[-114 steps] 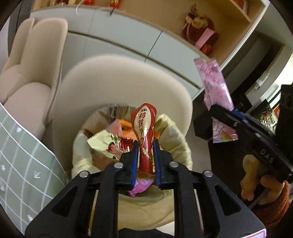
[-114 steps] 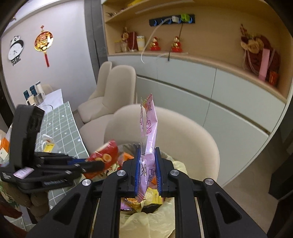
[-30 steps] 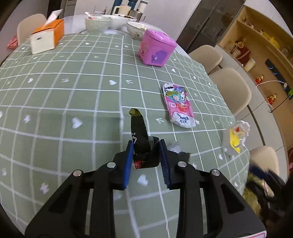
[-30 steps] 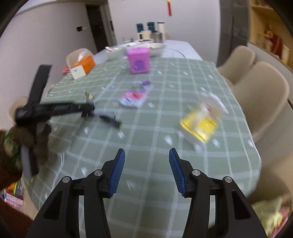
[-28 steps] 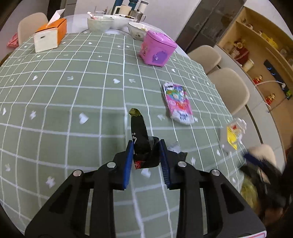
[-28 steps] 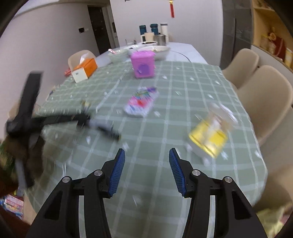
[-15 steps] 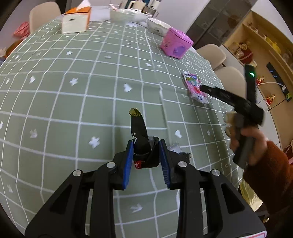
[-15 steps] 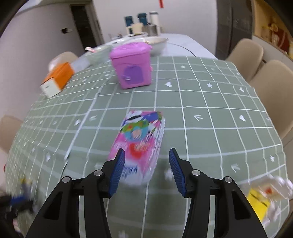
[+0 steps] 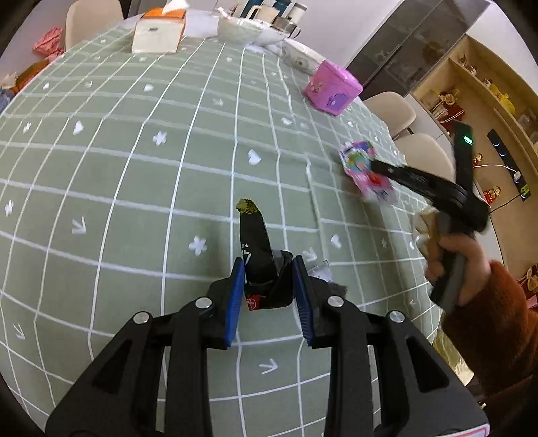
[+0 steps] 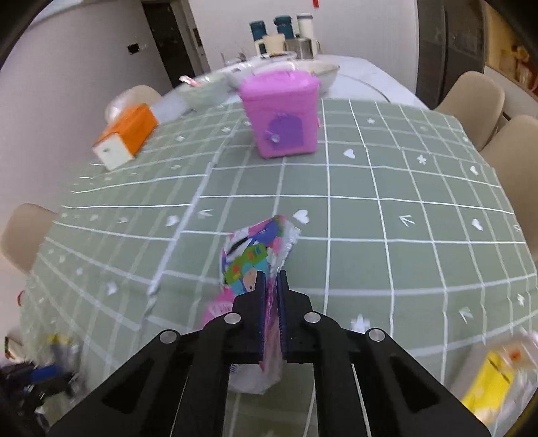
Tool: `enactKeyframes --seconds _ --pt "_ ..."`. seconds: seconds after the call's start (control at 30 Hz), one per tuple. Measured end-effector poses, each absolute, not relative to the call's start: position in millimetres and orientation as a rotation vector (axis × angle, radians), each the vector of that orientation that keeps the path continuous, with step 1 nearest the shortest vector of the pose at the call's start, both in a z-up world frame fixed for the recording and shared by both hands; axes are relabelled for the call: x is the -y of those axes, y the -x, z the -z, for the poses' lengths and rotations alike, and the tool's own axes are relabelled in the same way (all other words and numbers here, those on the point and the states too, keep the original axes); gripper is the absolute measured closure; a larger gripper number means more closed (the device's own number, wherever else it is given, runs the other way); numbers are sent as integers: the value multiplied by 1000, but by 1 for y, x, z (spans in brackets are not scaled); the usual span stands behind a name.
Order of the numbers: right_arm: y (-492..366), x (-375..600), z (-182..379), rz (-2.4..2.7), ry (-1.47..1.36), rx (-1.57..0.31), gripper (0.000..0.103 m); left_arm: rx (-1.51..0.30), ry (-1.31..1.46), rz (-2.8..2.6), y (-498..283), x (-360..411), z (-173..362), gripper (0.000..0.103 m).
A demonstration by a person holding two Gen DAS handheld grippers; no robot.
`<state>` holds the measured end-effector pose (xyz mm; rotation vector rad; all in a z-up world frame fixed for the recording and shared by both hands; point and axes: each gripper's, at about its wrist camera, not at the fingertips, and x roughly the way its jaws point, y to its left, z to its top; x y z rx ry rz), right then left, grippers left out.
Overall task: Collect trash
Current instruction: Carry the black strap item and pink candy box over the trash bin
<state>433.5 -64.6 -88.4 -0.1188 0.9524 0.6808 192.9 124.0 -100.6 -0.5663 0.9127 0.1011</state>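
Note:
On the green checked tablecloth (image 9: pixel 134 168), my left gripper (image 9: pixel 269 285) is shut on a crumpled black wrapper (image 9: pixel 257 248) whose gold-tipped end sticks up past the pads. My right gripper (image 10: pixel 270 302) is shut on the near edge of a pink, colourful snack packet (image 10: pixel 252 255), which tilts up off the cloth. The left wrist view shows that same packet (image 9: pixel 361 164) pinched by the right gripper (image 9: pixel 378 169) at the right, held by a hand in an orange-brown sleeve (image 9: pixel 497 322).
A pink toy box (image 10: pixel 280 117) and an orange tissue box (image 10: pixel 126 134) stand farther back, with bowls (image 9: pixel 242 32) and cups behind. A yellow packet (image 10: pixel 494 380) lies near the table's right edge. Beige chairs (image 10: pixel 470 94) ring the table.
The right gripper moved over the pink packet with open jaws and closed on its edge, lifting it. The left gripper slid across the table, still holding the black wrapper.

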Motion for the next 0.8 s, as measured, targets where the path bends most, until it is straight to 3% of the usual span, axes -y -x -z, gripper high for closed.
enactKeyframes --seconds 0.3,0.8 --pt "-360 136 6 -636 64 -819 95 -804 477 -48 -210 -111 44 75" --pt "-291 243 -52 -422 -4 -651 95 -649 229 182 -253 -27 -46 75"
